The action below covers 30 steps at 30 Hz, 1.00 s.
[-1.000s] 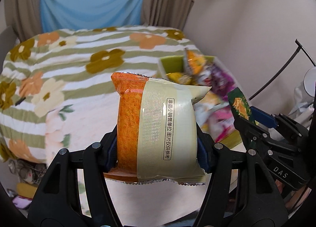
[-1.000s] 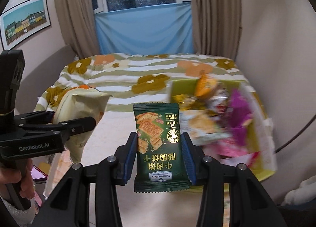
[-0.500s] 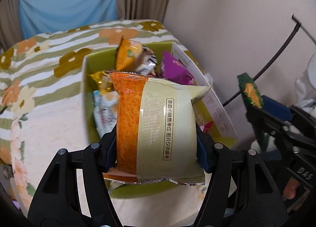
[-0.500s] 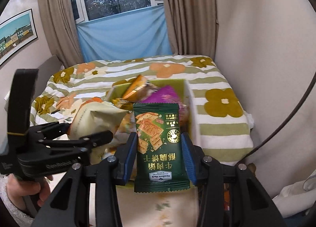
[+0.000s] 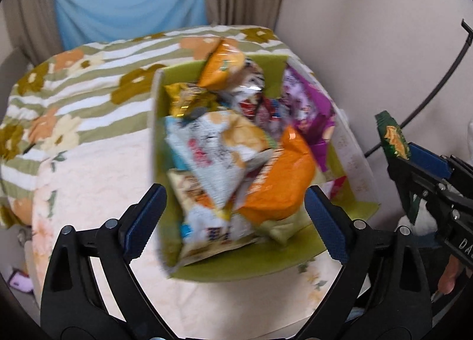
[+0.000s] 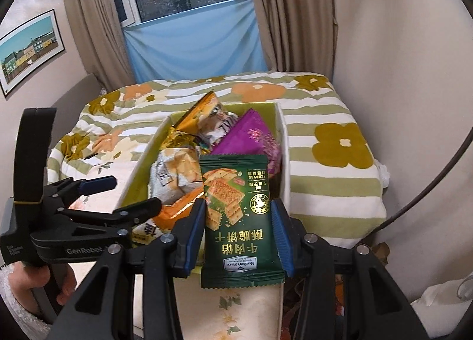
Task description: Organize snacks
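Step in hand: I judge I am dropping snacks into the green box (image 5: 340, 248) on the flowered bedspread (image 5: 74, 121).
Left gripper (image 5: 233, 219): jaws opening, already wide; nothing pressed between the pads.
Orange packet (image 5: 280, 180): blurred, lying in the box between and beyond the left fingers, clear of both pads, atop the other packets.
Right gripper (image 6: 238, 233): clamped on the green cracker packet (image 6: 236, 216), pads on its two side edges, packet upright.
Packet vs box: in the right wrist view the green packet hangs at the near end of the box, lower edge by the near wall.
Doing it well: carry the right gripper further over the open middle before letting go, low, so the packet lands flat and does not slide off the heap.
Risk: the box is crowded; a high drop may tip out.
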Tool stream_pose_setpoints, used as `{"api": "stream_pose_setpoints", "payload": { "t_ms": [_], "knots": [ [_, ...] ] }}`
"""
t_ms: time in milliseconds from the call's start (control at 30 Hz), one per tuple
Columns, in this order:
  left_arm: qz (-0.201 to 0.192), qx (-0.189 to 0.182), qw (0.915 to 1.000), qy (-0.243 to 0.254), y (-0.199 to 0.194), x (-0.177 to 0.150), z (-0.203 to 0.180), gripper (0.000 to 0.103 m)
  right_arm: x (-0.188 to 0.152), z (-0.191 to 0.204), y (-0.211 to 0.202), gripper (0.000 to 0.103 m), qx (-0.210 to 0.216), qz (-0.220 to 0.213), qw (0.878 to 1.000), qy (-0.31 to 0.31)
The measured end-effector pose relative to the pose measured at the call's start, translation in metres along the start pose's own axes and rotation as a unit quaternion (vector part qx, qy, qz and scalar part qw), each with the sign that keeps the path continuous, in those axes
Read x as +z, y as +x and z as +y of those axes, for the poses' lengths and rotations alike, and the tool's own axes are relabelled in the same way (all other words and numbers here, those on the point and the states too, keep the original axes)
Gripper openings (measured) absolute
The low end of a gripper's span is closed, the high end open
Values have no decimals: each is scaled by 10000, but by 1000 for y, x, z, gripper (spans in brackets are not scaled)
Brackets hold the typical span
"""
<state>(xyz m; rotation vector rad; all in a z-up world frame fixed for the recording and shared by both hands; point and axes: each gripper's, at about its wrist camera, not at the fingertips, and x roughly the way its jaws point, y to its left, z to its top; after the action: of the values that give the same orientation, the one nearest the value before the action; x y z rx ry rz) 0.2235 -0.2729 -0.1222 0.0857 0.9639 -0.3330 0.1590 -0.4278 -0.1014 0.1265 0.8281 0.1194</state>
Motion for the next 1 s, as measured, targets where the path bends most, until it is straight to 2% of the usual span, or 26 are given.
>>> {"api": "stream_pose_setpoints", "payload": {
  "t_ms": [300, 500, 600, 667, 733, 800, 1000],
  "knots": [
    [28, 154, 9989, -431, -20, -15, 51, 94, 12, 37, 14, 41, 337, -2, 9992, -234],
    [96, 255, 9982, -526, -25, -22, 69, 94, 24, 62, 48, 43, 507, 231, 9979, -330],
    [239, 310, 9976, -566, -21, -26, 74, 94, 26, 68, 63, 68, 470, 429, 9972, -399],
    [275, 387, 9970, -607, -21, -28, 76, 94, 24, 68, 60, 97, 471, 407, 9975, -346],
    [308, 434, 9962, -689, -22, -29, 77, 94, 19, 65, 55, 102, 417, 411, 9975, -405],
    [304, 447, 9954, -788, -24, -31, 76, 94, 13, 64, 51, 102, 238, 414, 9974, -540],
    [203, 508, 9953, -798, -42, -37, 74, 94, 4, 60, 41, 102, 261, 469, 9972, -528]
  ]
}}
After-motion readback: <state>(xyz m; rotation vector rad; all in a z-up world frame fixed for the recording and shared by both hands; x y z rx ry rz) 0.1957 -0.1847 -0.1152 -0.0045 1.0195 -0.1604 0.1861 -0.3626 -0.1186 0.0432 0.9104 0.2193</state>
